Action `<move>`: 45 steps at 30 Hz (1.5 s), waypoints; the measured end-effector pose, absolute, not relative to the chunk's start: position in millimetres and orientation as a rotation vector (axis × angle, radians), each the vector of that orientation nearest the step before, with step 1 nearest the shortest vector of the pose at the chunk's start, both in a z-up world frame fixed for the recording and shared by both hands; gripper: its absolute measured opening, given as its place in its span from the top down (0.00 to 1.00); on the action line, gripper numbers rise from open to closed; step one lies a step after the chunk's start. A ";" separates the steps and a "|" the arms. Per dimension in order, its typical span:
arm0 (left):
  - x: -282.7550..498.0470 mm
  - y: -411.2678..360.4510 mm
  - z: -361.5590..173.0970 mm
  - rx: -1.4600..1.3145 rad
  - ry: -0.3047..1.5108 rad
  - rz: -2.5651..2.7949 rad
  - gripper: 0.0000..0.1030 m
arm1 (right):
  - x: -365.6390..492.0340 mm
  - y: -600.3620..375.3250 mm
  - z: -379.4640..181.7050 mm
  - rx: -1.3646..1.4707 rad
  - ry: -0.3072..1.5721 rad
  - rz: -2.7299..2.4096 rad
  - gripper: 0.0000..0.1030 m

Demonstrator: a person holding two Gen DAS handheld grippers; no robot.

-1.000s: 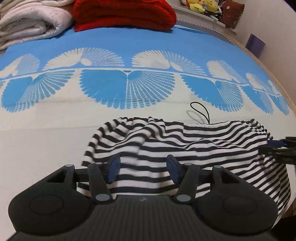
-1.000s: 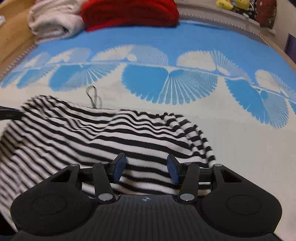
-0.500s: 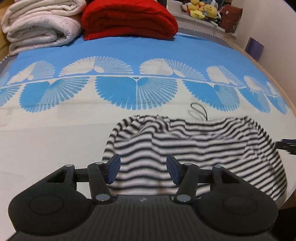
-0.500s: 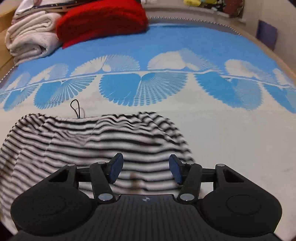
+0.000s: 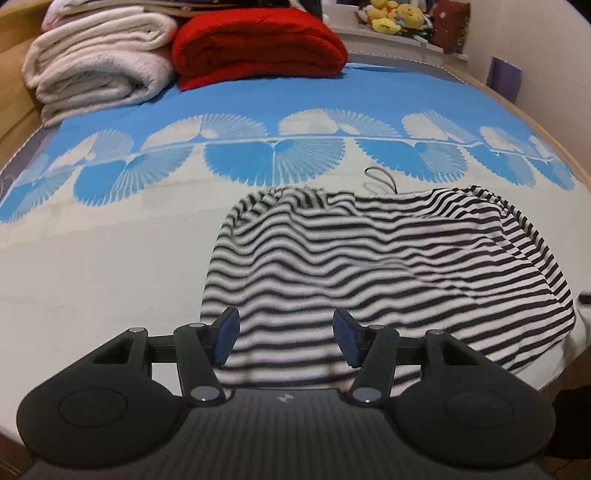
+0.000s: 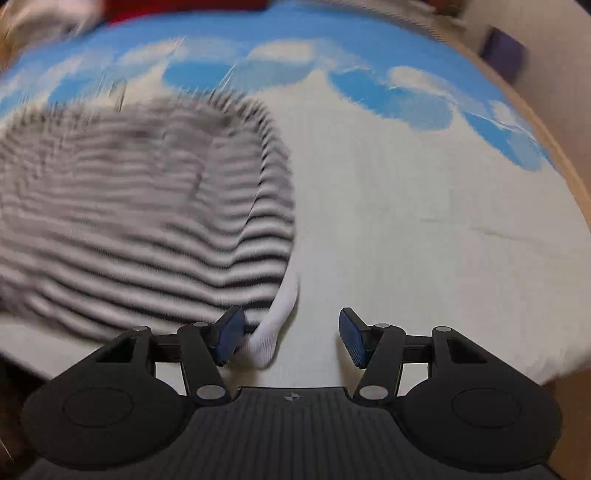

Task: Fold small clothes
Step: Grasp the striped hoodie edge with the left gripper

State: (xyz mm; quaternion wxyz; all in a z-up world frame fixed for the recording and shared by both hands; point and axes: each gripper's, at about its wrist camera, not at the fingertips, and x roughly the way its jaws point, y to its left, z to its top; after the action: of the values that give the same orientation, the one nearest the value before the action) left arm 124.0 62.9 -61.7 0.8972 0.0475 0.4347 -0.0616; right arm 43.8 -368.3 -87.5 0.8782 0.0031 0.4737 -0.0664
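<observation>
A black-and-white striped garment (image 5: 369, 266) lies folded over on the bed, near its front edge. My left gripper (image 5: 286, 338) is open and empty, hovering over the garment's near left part. In the blurred right wrist view the same garment (image 6: 147, 206) lies to the left, with a white trim end (image 6: 277, 317) sticking out by the left fingertip. My right gripper (image 6: 291, 338) is open and empty, over the bare sheet just right of the garment. A thin black loop (image 5: 380, 179) lies behind the garment.
The bedspread (image 5: 258, 92) is blue and white with fan patterns. Folded white blankets (image 5: 99, 62) and a red blanket (image 5: 258, 40) are stacked at the far end. Plush toys (image 5: 395, 14) sit on a ledge behind. The bed's wooden edge (image 6: 561, 155) runs along the right.
Both grippers have pulled back from the garment, still open. The right gripper has swung quickly to the right, off the garment and over the bare sheet.
</observation>
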 end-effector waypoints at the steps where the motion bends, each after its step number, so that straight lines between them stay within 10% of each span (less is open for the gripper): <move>1: 120.0 64.2 -64.8 0.089 0.912 -0.119 0.40 | 38.5 -371.1 -79.6 0.050 0.949 -0.154 0.44; 6: 102.6 67.0 -69.7 0.062 0.924 -0.121 0.41 | 18.2 -369.8 -52.3 0.160 0.828 -0.158 0.42; 13: 98.5 93.1 -77.6 -0.067 0.965 -0.075 0.78 | 6.2 -358.3 -54.4 0.053 0.819 -0.143 0.42; 36: 118.6 177.0 -145.9 -0.697 1.175 0.195 0.48 | 33.3 -353.4 -83.7 0.020 0.958 -0.131 0.42; 40: 123.0 164.5 -140.3 -0.618 1.134 0.200 0.84 | 39.6 -363.9 -98.7 0.038 1.035 -0.182 0.42; 45: 128.8 140.2 -119.9 -0.428 1.122 0.183 0.90 | 44.6 -375.6 -105.0 0.089 1.073 -0.229 0.42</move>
State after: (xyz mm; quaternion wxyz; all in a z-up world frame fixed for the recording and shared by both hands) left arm 128.8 140.2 -119.9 0.8212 -0.2008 0.5272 0.0860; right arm 44.6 -375.6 -105.0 0.8523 0.0425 0.5099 -0.1087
